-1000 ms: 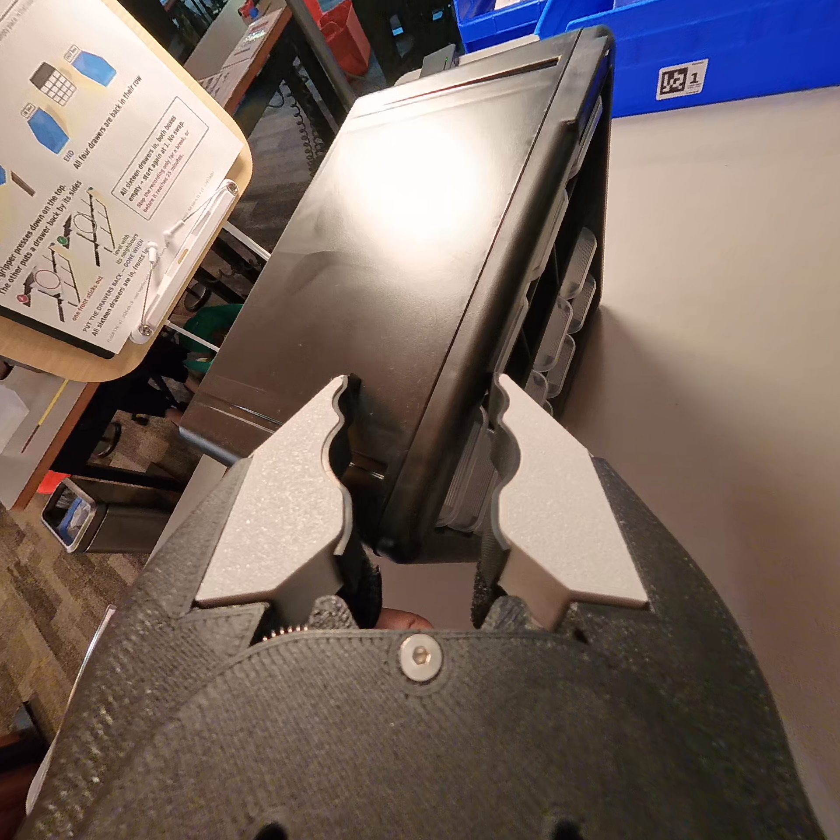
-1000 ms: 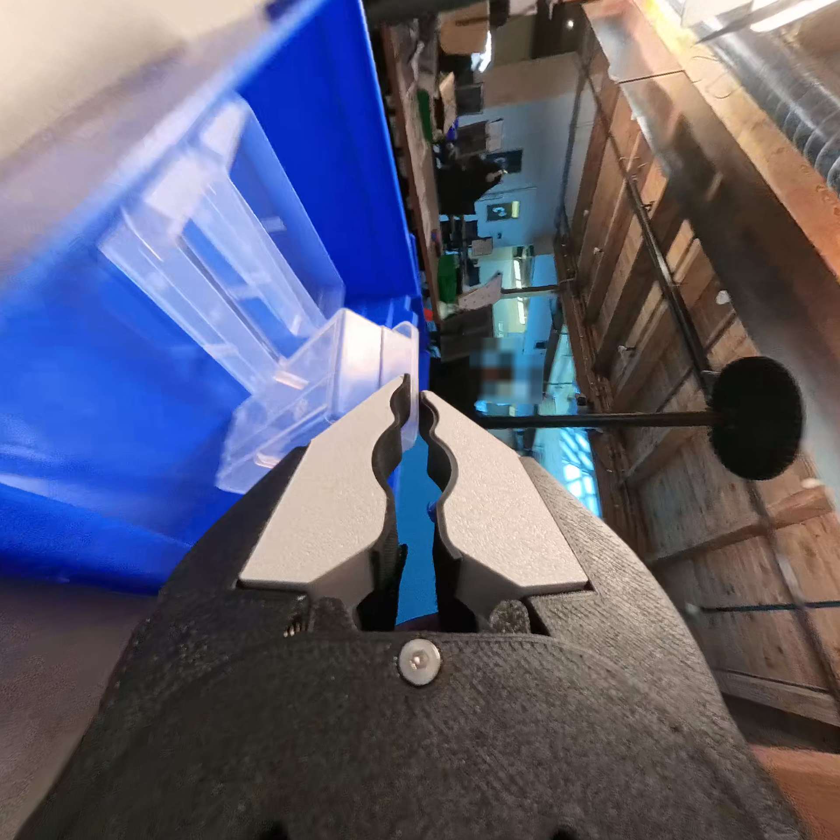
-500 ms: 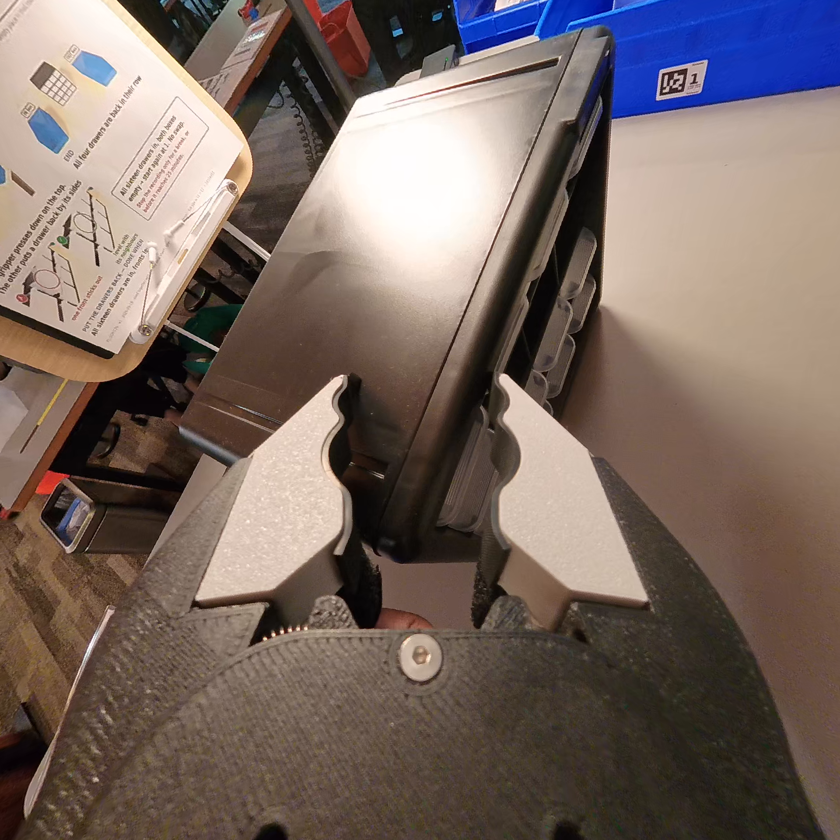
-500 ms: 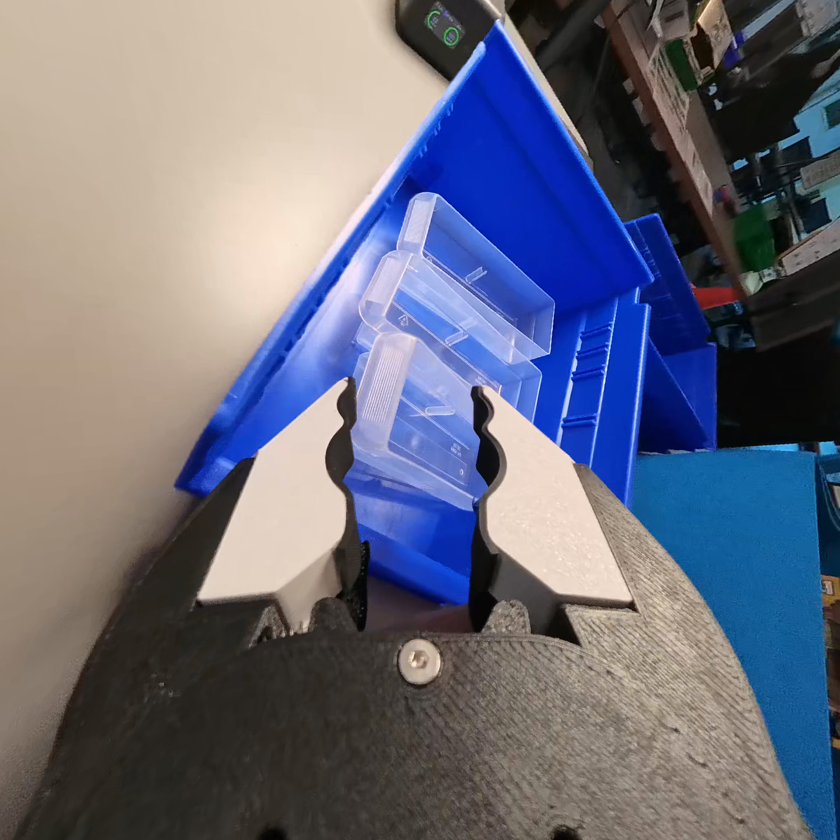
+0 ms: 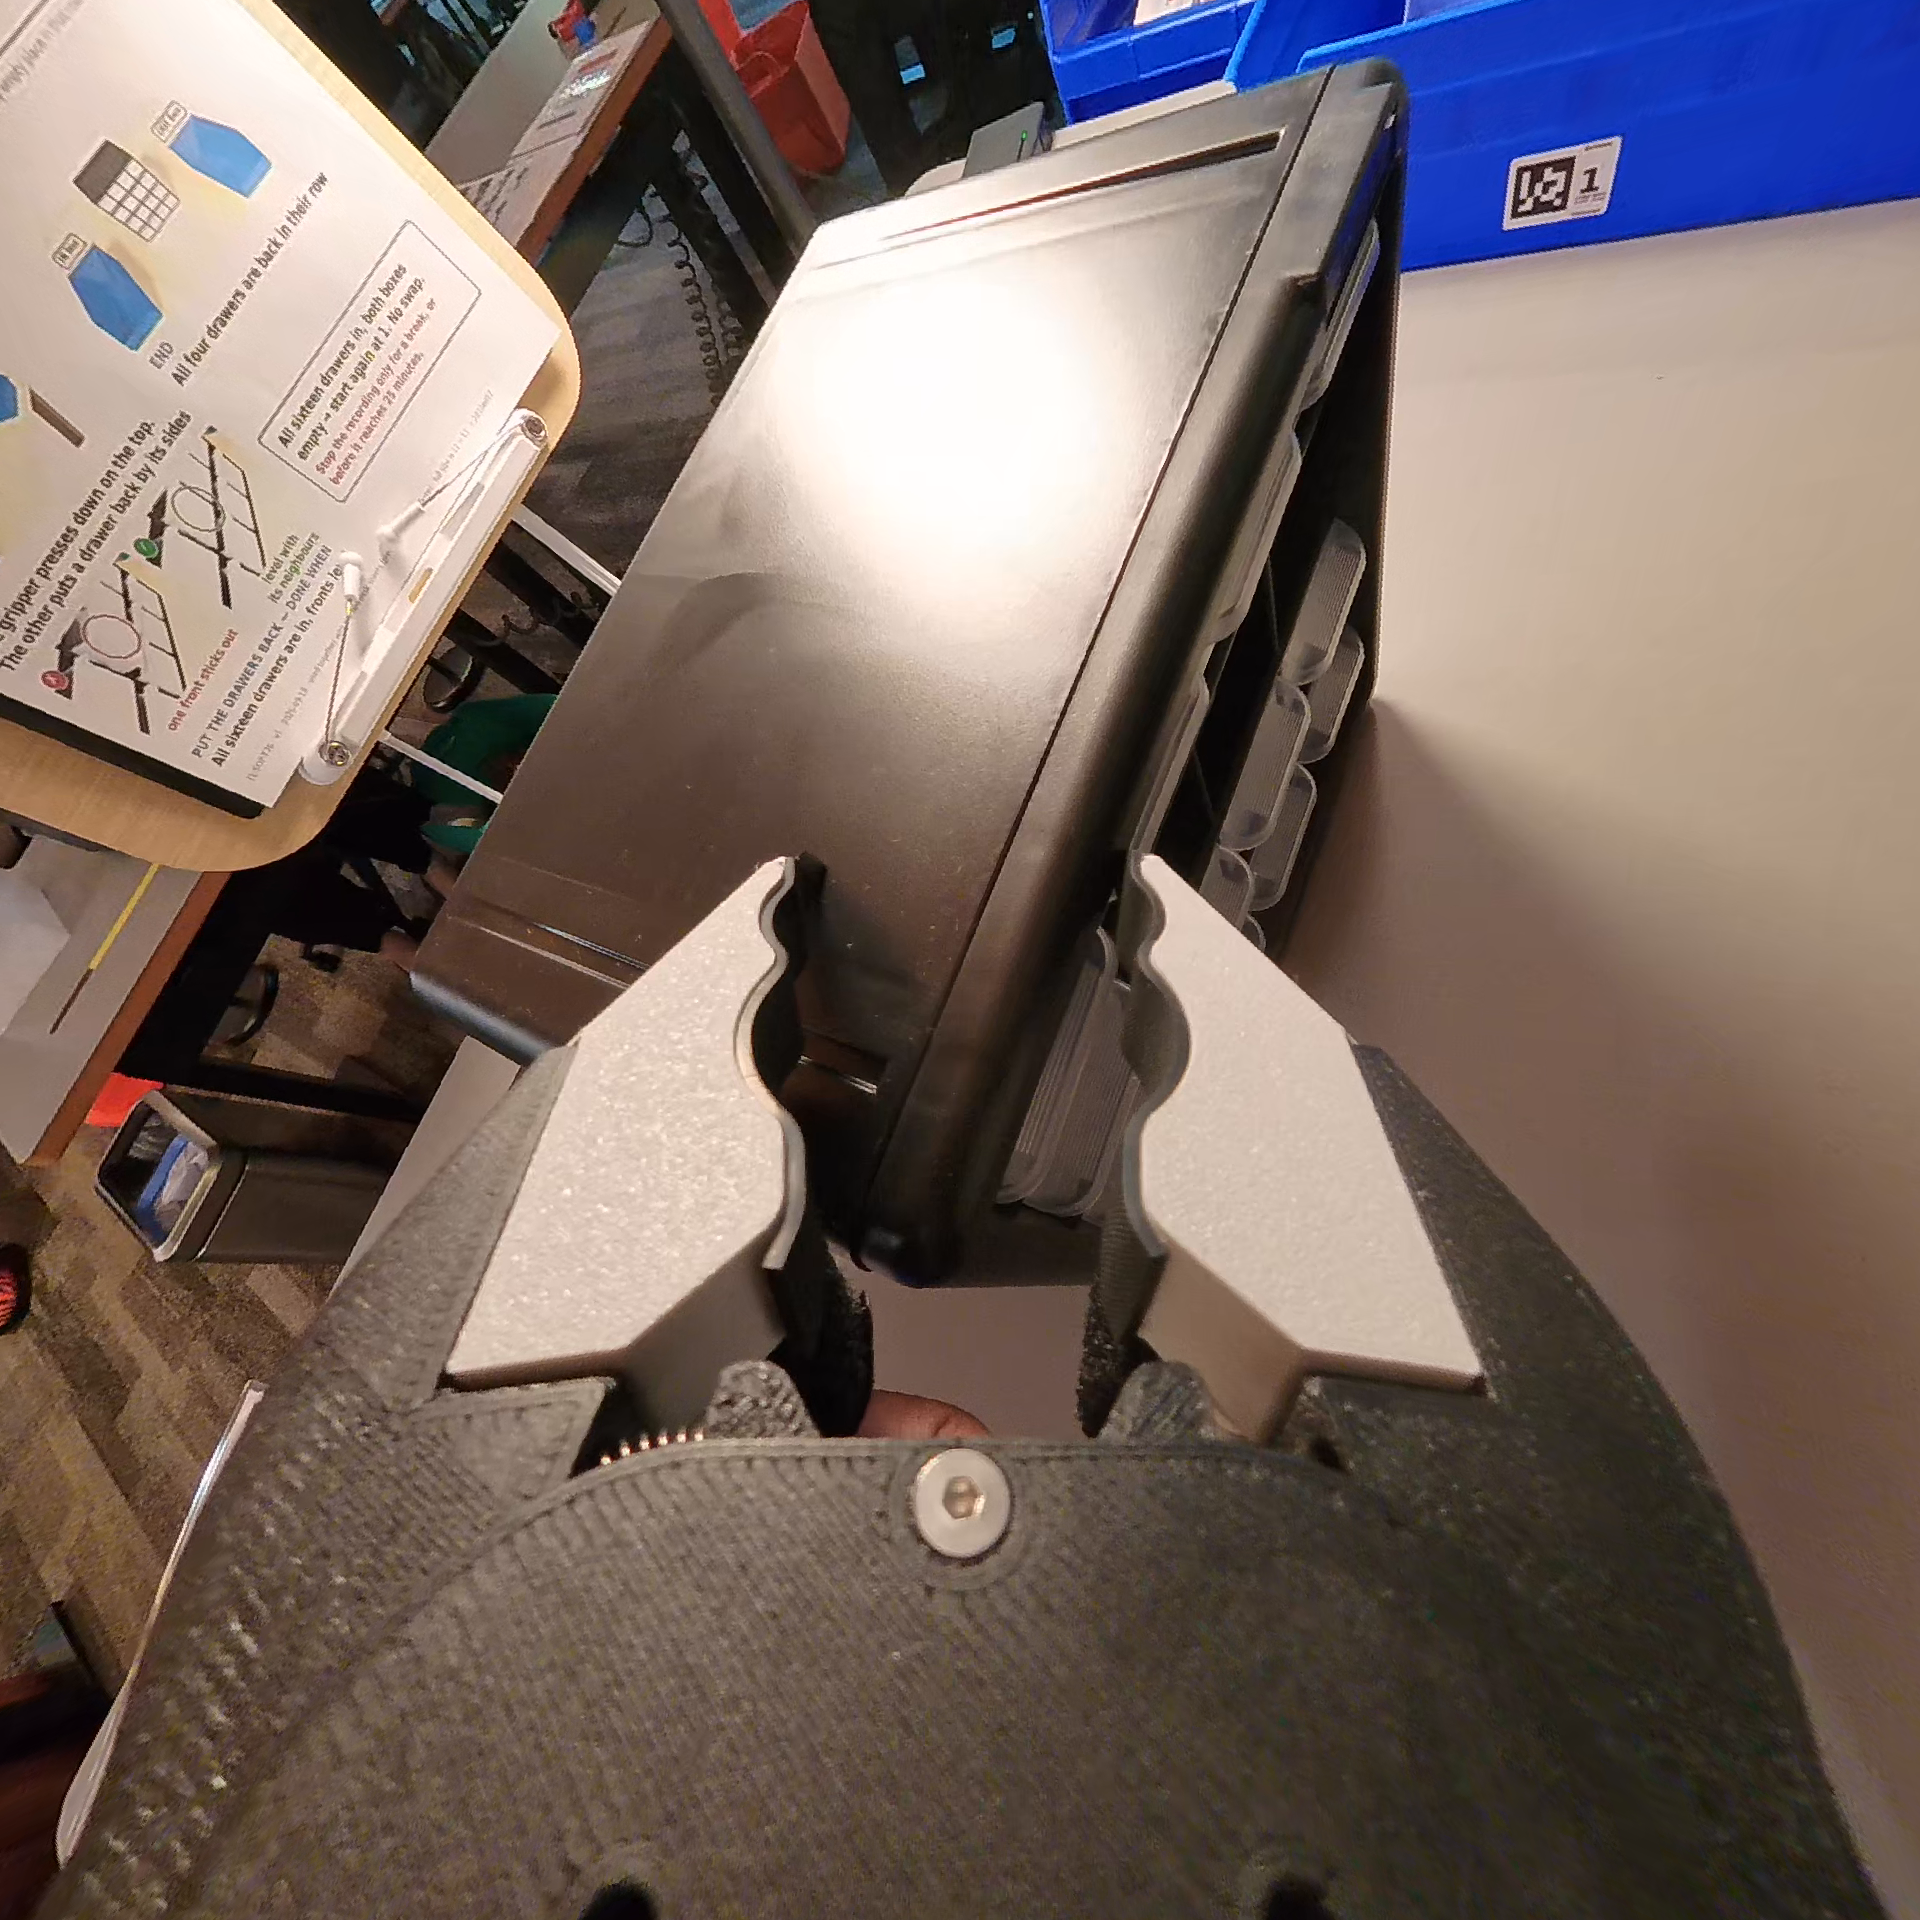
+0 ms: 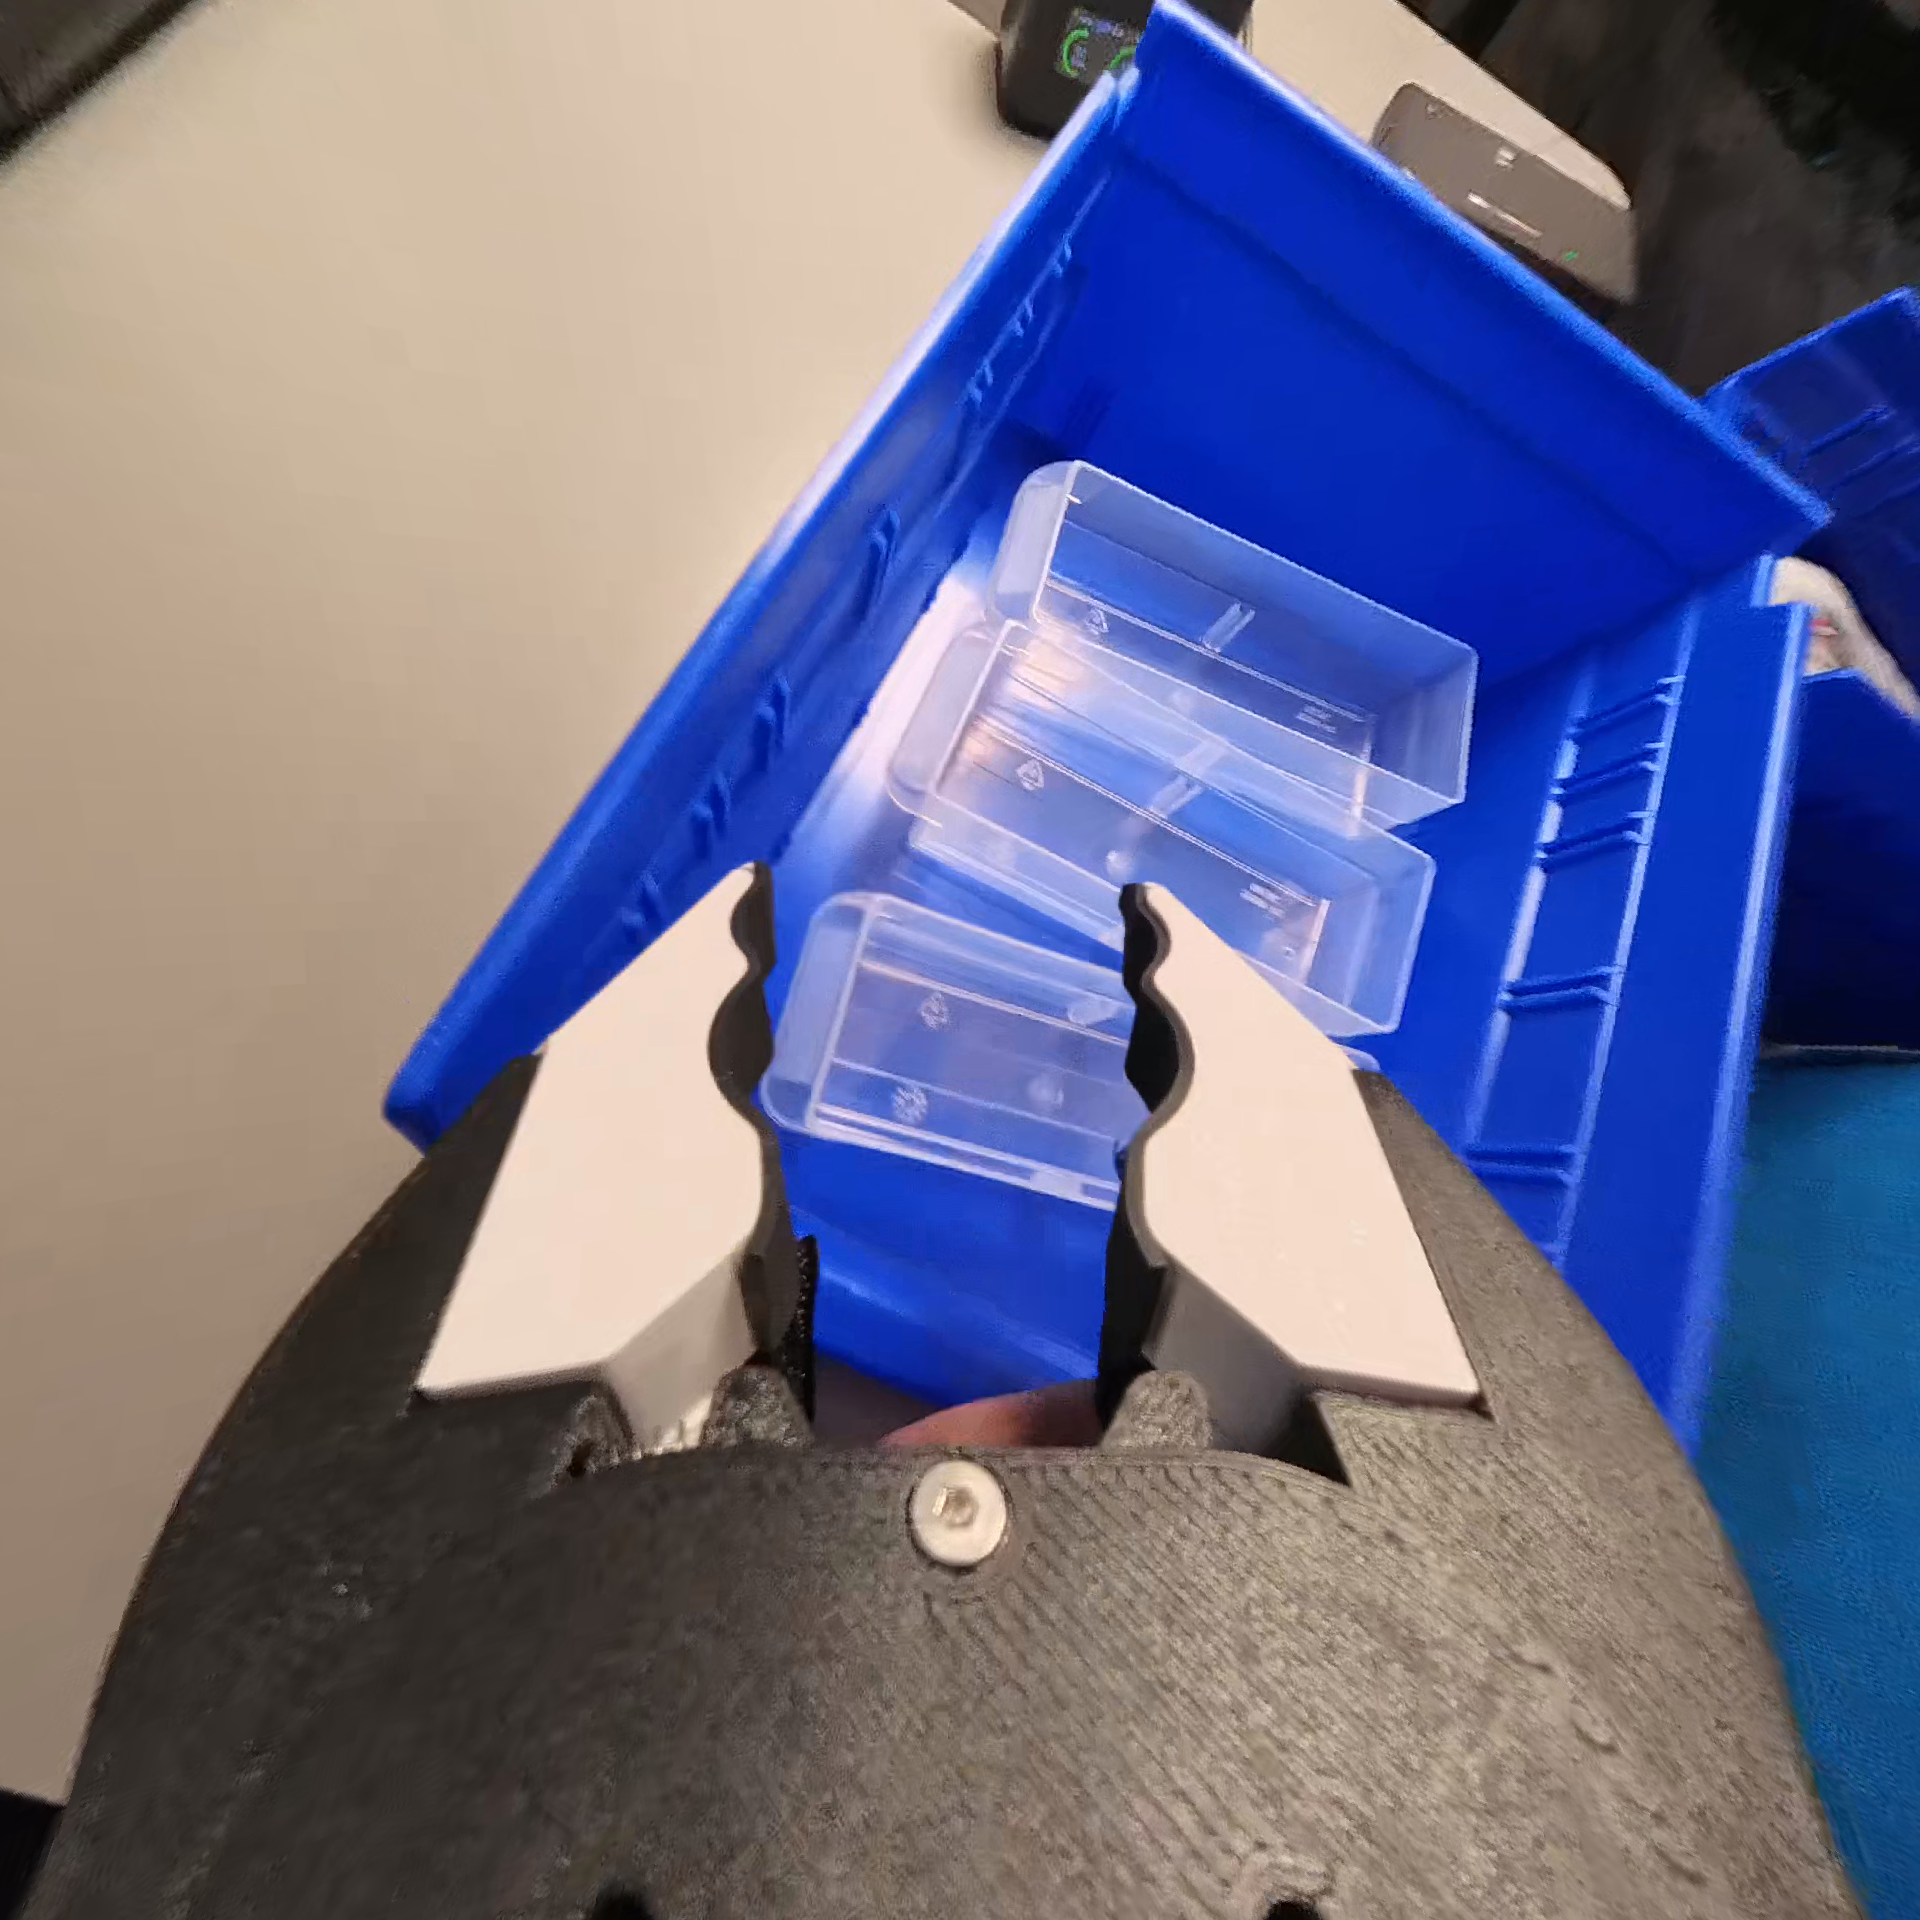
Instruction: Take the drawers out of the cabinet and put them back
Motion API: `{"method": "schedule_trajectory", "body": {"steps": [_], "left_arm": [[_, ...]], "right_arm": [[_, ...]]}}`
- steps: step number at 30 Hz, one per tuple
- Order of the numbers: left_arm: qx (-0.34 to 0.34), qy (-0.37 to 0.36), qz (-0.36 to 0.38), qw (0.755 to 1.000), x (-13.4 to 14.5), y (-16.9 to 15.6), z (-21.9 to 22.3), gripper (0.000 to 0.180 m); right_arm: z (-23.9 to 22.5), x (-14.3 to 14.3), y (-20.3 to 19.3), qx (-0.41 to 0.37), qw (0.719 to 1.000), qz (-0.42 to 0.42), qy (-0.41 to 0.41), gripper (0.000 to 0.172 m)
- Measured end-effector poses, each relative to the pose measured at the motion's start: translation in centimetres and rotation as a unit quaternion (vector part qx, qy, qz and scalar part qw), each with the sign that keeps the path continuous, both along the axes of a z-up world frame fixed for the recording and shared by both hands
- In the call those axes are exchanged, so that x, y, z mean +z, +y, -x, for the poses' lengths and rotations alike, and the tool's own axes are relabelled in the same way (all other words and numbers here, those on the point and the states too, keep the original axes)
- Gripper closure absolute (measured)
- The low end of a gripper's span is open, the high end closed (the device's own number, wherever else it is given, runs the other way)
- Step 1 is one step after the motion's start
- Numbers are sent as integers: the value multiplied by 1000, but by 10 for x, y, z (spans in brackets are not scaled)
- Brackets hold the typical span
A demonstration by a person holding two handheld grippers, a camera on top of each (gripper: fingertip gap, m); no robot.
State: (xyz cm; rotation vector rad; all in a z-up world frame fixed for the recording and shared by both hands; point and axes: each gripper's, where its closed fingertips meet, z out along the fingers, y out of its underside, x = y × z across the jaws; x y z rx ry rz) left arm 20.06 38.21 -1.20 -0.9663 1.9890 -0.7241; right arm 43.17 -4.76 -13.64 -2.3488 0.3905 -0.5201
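Drawers [image 6: 1174, 758], three clear ones, are lying in the blue bin [image 6: 1351, 343] beyond your right gripper [image 6: 940, 894], now spread wide and empty after being shut a second ago. Your left gripper [image 5: 961, 883] is still straddling the black cabinet [image 5: 935, 582], beside a printed instruction sheet [image 5: 208, 416].

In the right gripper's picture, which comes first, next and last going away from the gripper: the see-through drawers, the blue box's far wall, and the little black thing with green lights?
1. Clear drawers, lying in the blue box, nearest one just beyond the open right gripper.
2. Blue box's far wall, behind the drawers.
3. Black gadget with green lights, on the table past the box, top of view.
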Motion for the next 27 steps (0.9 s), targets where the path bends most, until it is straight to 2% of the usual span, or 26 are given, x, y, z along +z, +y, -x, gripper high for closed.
{"method": "schedule_trajectory", "body": {"steps": [3,6,9,13,16,27], "left_arm": [[0,-1,0,1000,0,0,0,120],[-2,0,1,1000,0,0,0,120],[-4,0,1,1000,0,0,0,119],[-3,1,1,1000,0,0,0,119],[0,0,0,1000,0,0,0,119],[-2,0,1,1000,0,0,0,119]], "right_arm": [[-8,4,-7,-21,1000,5,-2,100],[-20,4,-47,-56,991,113,-38,102],[-20,-8,-89,-66,970,234,-18,102],[-25,-28,-99,-45,951,307,6,102],[-35,-38,-86,-37,949,312,2,102],[-64,-39,-26,-43,974,217,-41,104]]}}
